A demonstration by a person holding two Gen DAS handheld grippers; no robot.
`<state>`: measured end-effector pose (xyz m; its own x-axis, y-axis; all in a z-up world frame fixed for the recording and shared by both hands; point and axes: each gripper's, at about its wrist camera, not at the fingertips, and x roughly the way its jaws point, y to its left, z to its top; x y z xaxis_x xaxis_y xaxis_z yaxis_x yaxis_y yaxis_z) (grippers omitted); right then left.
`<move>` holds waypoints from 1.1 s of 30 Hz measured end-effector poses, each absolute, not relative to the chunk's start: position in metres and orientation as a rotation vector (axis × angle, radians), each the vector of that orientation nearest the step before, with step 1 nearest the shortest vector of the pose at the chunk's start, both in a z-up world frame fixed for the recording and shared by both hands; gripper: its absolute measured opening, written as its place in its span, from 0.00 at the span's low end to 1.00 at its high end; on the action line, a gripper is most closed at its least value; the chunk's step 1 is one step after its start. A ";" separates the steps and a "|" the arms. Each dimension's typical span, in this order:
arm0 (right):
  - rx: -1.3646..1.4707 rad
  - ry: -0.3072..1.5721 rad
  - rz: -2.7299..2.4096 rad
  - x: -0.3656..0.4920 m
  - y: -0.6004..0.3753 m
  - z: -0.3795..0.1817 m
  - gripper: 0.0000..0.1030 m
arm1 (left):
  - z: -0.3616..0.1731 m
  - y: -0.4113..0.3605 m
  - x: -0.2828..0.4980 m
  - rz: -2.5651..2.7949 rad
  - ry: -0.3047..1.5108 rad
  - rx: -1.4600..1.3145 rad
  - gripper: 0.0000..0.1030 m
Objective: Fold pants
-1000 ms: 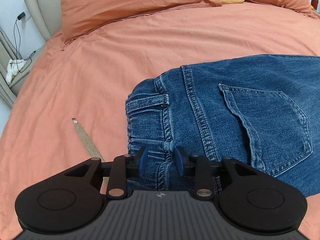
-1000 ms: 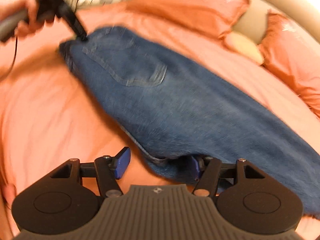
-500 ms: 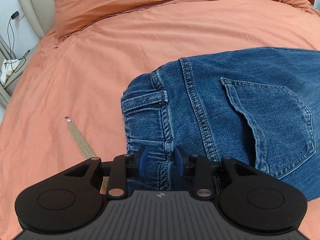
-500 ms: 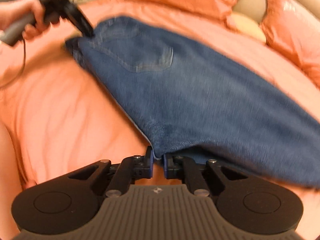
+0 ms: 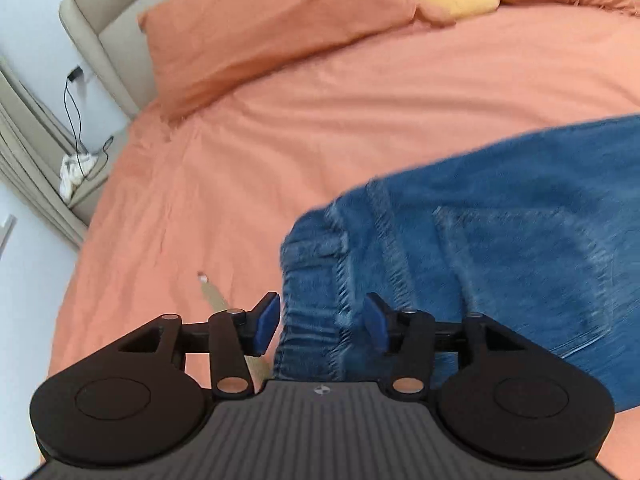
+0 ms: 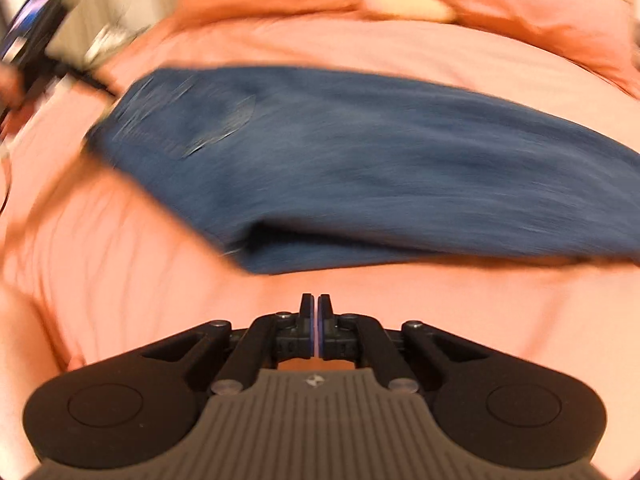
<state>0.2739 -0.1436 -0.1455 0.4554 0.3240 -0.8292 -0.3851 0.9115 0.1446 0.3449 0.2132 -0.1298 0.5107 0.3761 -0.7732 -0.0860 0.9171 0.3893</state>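
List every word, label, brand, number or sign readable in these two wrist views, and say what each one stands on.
No readable text in either view.
Left gripper body: a small white emblem, a symbol only, no letters.
Right gripper body: the same small emblem, no letters.
Jeans: stitching and a back pocket, but no legible tag or brand; both views are motion-blurred.
Small white tip of a strip on the bedspread: too small to tell any print.
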 end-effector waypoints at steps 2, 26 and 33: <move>0.005 0.992 0.364 0.282 -0.187 -0.131 0.00 | -0.117 0.200 0.345 0.256 0.999 0.291 0.55; 0.881 0.908 -0.302 0.391 -0.666 -0.116 0.35 | -0.189 0.088 0.424 0.257 1.211 0.152 0.55; 0.954 0.928 -0.276 0.416 -0.667 -0.149 0.13 | -0.203 0.090 0.433 0.301 1.223 0.132 0.55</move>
<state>0.4164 -0.6666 -0.1486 0.5992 0.1798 -0.7802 0.5775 0.5778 0.5767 0.4328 0.0897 -0.2030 0.3069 0.2971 -0.9042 -0.1562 0.9529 0.2600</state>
